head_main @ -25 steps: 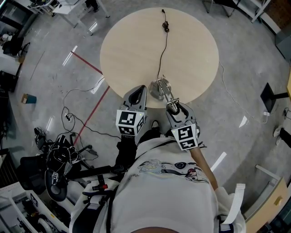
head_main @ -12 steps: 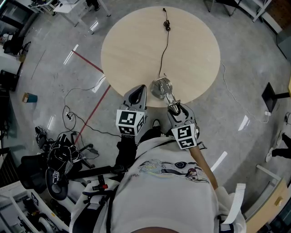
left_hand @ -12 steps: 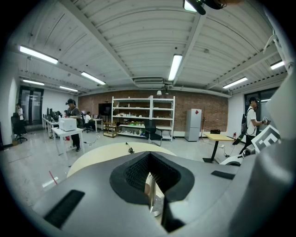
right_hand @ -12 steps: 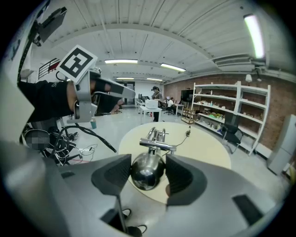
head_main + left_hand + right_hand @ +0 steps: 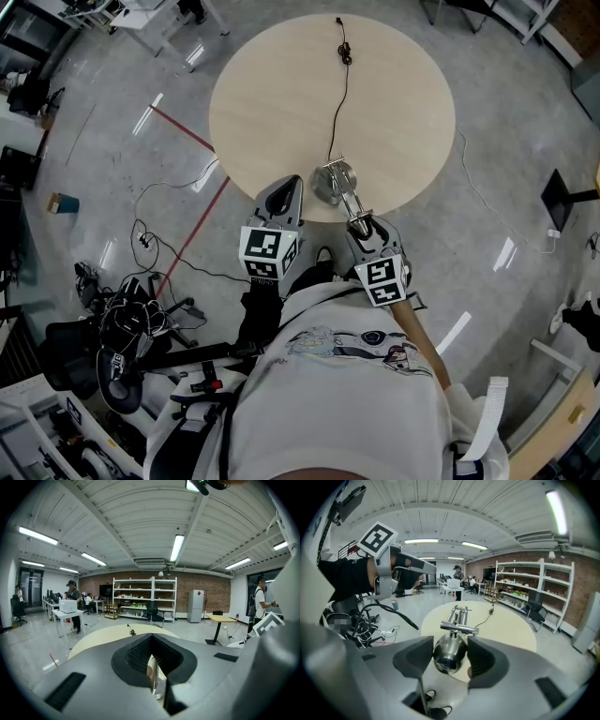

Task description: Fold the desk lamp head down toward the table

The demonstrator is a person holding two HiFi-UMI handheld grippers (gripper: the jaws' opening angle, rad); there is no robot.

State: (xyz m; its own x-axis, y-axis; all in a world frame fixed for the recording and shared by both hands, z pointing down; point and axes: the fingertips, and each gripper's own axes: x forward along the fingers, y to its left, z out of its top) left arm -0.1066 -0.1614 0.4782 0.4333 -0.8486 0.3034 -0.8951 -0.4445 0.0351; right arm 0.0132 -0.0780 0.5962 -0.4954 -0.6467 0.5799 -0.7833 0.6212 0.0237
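The desk lamp (image 5: 330,180) stands at the near edge of the round bench (image 5: 281,84). Its shiny round base sits on the wood, and its paired metal arm (image 5: 348,200) slants back over the rim toward the person. The chrome lamp head (image 5: 449,652) is at the end of that arm, beyond the bench edge.

The right gripper (image 5: 361,225) is closed on the head. In the right gripper view, the dark pads (image 5: 414,657) press on the dome from both sides, with the arm's crossbar just above them.

The left gripper (image 5: 285,188) hangs just left of the base. Its jaws are drawn together with nothing between them, and only a thin slit shows metal beyond.

A black cable (image 5: 336,103) runs from the lamp across the bench to a small switch (image 5: 344,56) near the far side.
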